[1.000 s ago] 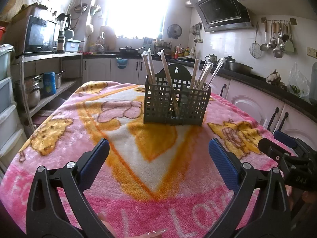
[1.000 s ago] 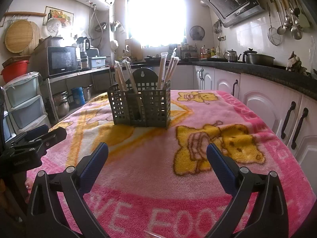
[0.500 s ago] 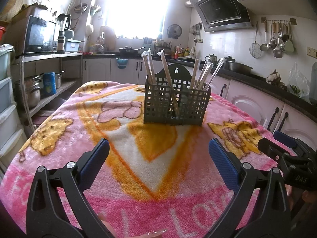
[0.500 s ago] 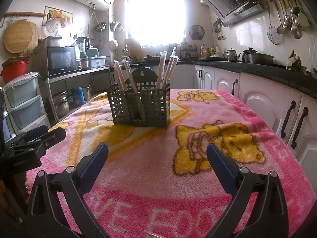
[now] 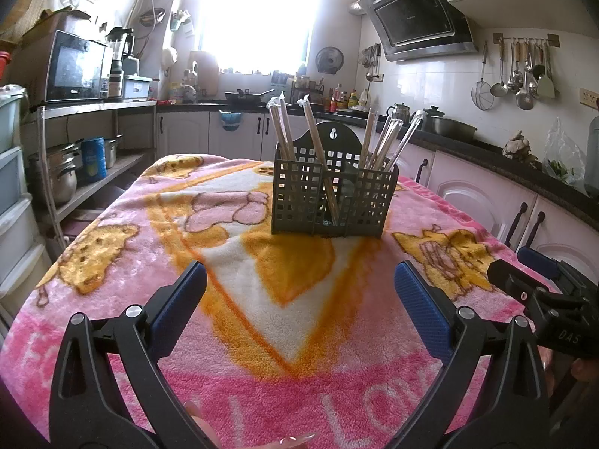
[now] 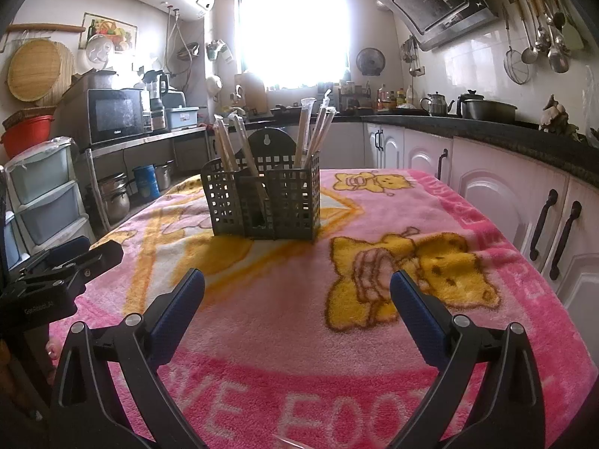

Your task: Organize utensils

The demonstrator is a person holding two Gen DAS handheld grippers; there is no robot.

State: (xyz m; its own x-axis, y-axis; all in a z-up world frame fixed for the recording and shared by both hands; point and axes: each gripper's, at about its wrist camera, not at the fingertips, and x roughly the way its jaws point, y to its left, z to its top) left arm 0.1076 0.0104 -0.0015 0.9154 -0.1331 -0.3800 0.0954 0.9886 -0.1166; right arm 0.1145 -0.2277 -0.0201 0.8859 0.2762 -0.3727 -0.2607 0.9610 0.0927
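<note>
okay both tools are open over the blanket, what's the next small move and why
Probably ease the right tool forward toward the wrapped chopsticks standing in the grey caddy. Both it and the left tool are open and empty, short of the caddy, and nothing lies loose on the blanket.

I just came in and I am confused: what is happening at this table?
A person holds a hand-held gripper in each hand over a pink blanket. The left hand-held gripper and the right hand-held gripper are both open and empty. All wrapped chopsticks in sight stand in the dark basket.
</note>
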